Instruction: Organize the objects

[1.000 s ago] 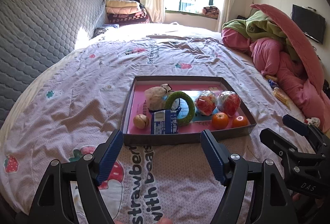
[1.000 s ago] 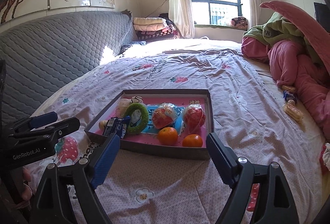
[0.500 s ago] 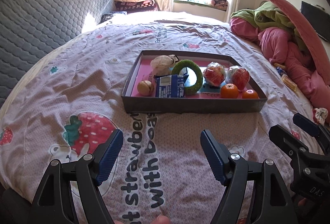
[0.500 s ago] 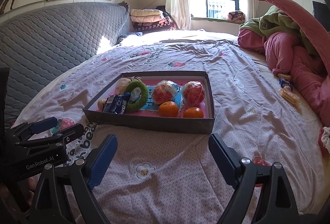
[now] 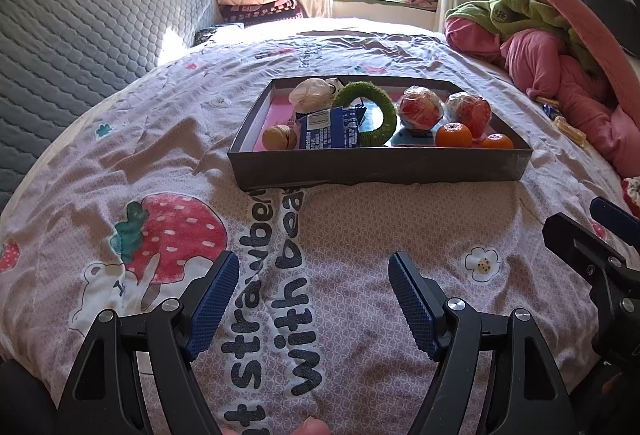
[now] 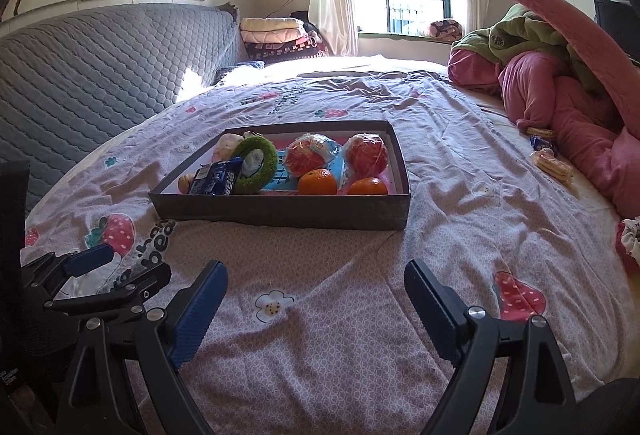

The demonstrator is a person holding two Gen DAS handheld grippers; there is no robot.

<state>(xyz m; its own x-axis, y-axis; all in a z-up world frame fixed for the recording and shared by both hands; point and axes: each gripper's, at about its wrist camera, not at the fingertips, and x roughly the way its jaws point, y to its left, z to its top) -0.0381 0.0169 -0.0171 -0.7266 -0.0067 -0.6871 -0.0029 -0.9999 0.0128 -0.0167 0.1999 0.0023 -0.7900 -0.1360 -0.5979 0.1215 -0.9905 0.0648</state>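
Note:
A dark shallow box [image 5: 380,167] [image 6: 280,213] sits on the bed. It holds a green ring [image 5: 370,115] [image 6: 256,165], a blue packet [image 5: 328,127] [image 6: 216,177], a walnut [image 5: 279,137], a white bag [image 5: 312,95], two wrapped red fruits [image 5: 422,109] [image 6: 308,155] and two oranges [image 5: 453,135] [image 6: 317,182]. My left gripper [image 5: 314,299] is open and empty, low over the sheet, well short of the box. My right gripper [image 6: 316,305] is open and empty beside it.
The strawberry-print sheet [image 5: 168,235] covers the bed. A pink and green heap of bedding [image 6: 560,75] lies at the right, with snack packets [image 6: 548,159] beside it. A grey quilted headboard [image 6: 100,67] stands at the left.
Both grippers have drawn back from the box and dropped lower; the box now looks farther off. Both stay open and empty.

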